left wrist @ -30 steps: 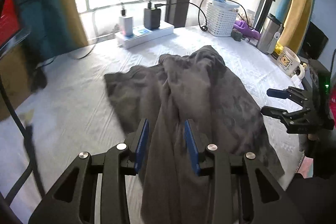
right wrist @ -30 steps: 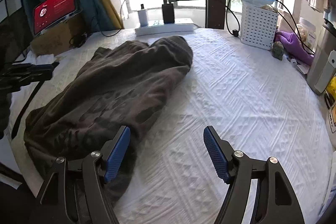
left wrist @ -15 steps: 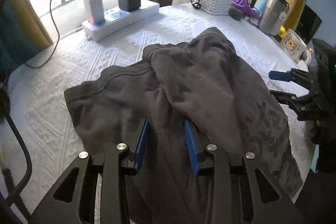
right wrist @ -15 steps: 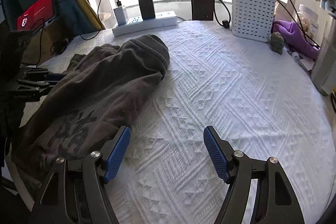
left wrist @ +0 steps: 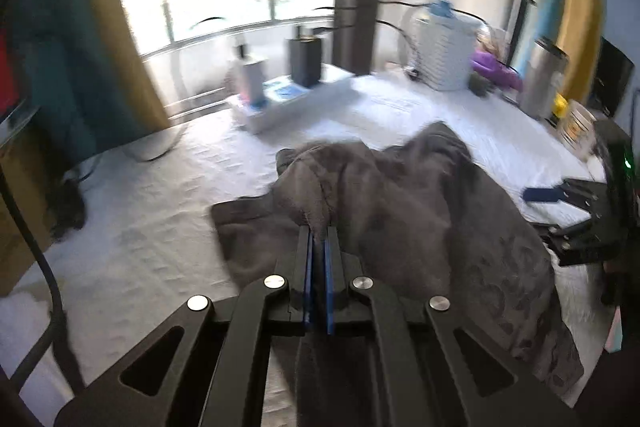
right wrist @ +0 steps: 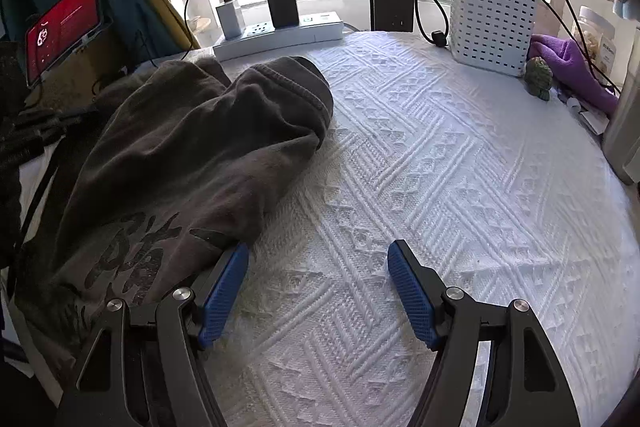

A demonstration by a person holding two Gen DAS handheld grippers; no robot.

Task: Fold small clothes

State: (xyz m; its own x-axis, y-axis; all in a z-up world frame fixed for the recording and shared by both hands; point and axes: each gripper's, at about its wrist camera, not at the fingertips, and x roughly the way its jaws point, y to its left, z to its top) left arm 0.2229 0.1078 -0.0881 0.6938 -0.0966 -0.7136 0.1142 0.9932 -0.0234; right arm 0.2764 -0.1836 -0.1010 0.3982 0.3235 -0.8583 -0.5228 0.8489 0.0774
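Note:
A dark grey garment with a dark print lies crumpled on the white textured tablecloth. My left gripper is shut on a raised fold near the garment's middle, with fabric pinched between its blue pads. In the right wrist view the same garment fills the left half, its ribbed hem pointing toward the window. My right gripper stands open low over the bare cloth, and its left fingertip sits at the garment's right edge with nothing between the pads. It also shows in the left wrist view as the right gripper beside the garment.
At the window edge stand a power strip with two chargers and cables, and a white basket. A purple cloth and a small green figure lie at the right. A steel tumbler and a mug stand nearby.
My left gripper's jaws closed onto the fold of the garment, and the cloth bunched up toward it. My right gripper came lower, nearer the garment's edge, and stayed open.

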